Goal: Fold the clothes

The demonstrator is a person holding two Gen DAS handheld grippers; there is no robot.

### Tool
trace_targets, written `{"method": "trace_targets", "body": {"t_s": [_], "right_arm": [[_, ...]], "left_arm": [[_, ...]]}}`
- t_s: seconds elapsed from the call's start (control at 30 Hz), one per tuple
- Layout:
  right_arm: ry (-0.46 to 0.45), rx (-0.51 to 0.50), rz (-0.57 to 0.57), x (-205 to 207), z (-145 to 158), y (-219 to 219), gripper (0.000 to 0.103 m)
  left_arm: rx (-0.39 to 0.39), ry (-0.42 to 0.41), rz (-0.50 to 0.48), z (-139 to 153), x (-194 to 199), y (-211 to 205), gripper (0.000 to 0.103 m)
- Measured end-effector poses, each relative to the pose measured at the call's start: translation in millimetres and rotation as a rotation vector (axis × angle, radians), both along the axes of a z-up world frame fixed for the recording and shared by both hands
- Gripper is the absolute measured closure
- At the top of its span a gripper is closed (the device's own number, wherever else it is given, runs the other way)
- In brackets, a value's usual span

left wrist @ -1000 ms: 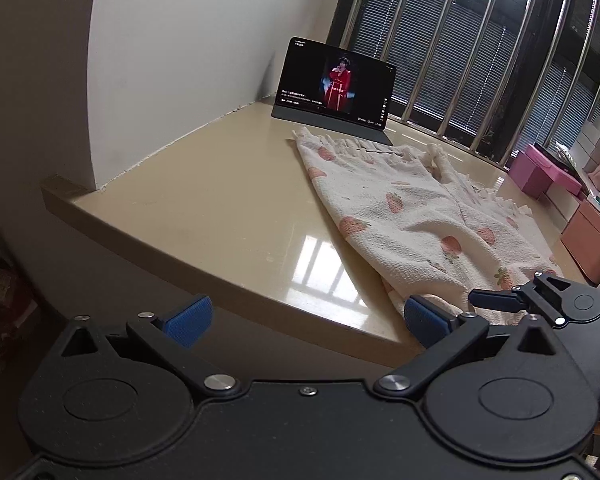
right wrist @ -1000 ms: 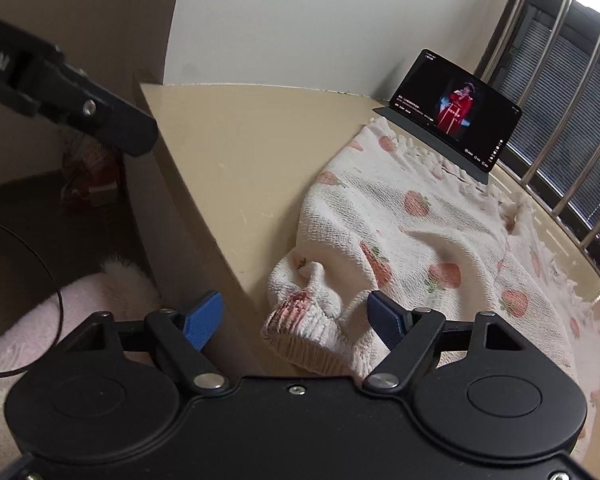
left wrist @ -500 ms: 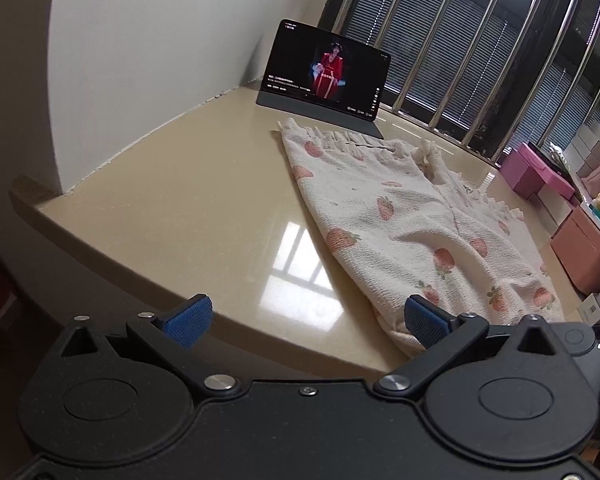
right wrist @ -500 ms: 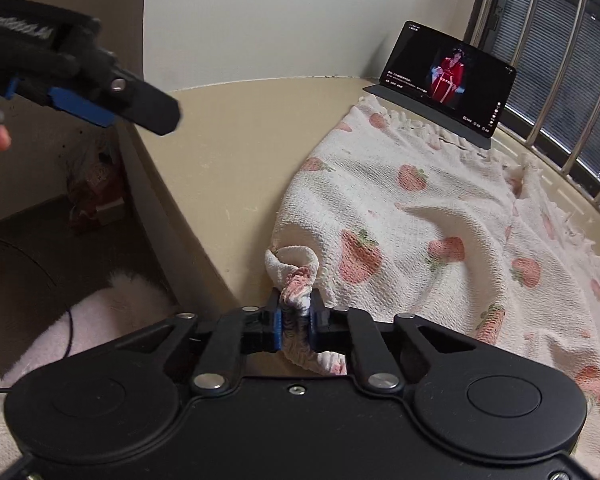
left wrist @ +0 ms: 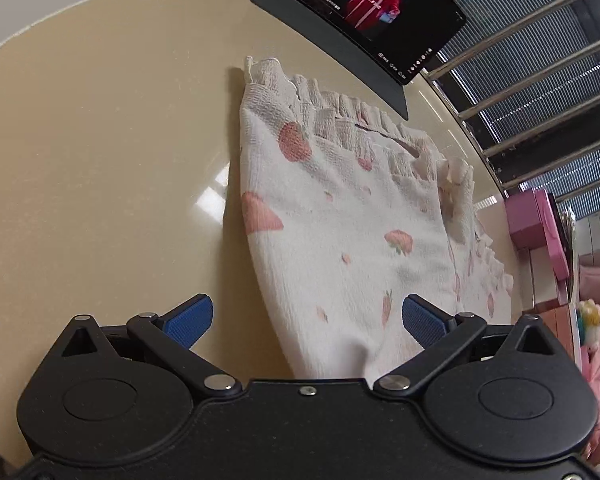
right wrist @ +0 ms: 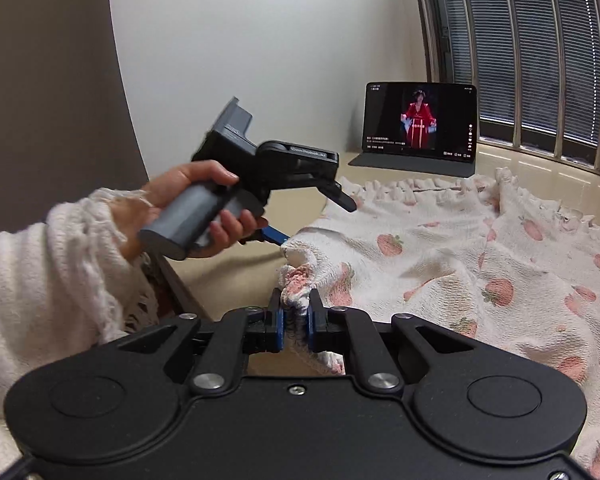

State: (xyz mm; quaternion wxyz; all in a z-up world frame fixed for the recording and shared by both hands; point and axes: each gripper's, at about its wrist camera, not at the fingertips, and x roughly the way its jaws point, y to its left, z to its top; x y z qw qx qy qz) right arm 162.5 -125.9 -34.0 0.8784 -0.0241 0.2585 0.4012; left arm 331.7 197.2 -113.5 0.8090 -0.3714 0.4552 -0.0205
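Note:
A white garment with a strawberry print and a frilled hem (left wrist: 340, 220) lies spread on the beige table (left wrist: 100, 160). It also shows in the right wrist view (right wrist: 460, 264). My right gripper (right wrist: 295, 326) is shut on a bunched near corner of the garment (right wrist: 298, 280) and holds it lifted. My left gripper (left wrist: 307, 316) is open above the garment's near left edge, the cloth lying between its blue fingers (left wrist: 192, 320). In the right wrist view the left gripper (right wrist: 308, 216) hovers just left of the lifted corner, held in a hand.
A tablet (left wrist: 372, 12) playing a video stands at the far edge of the table, behind the garment; it also shows in the right wrist view (right wrist: 420, 120). Window bars (right wrist: 540, 60) run behind it. Pink boxes (left wrist: 540, 232) stand off to the right. A white wall is at the left.
My right gripper closed on the garment's near corner and lifted it. My left gripper moved forward over the table and tilted down above the garment's left edge, staying open.

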Motion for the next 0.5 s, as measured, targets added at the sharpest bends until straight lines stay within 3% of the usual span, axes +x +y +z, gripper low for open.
{"method": "trace_targets", "body": {"t_s": [0.13,0.23,0.4,0.5], "right_arm": [[0.004,0.055,0.007,0,3,-13,0.093],[0.021,0.072,0.02,0,1,-17,0.093],[0.049,0.101,0.042,2,-2,-23,0.093],[0.07,0.107,0.052,4,0,-28,0.093]], "left_arm": [[-0.068,-0.007,0.059,-6,35,5,0.005],[-0.066,-0.007,0.125,-9,56,10,0.03],[-0.022,0.025,0.186,-15,76,16,0.092],[0.015,-0.005,0.196,-7,76,16,0.101]]}}
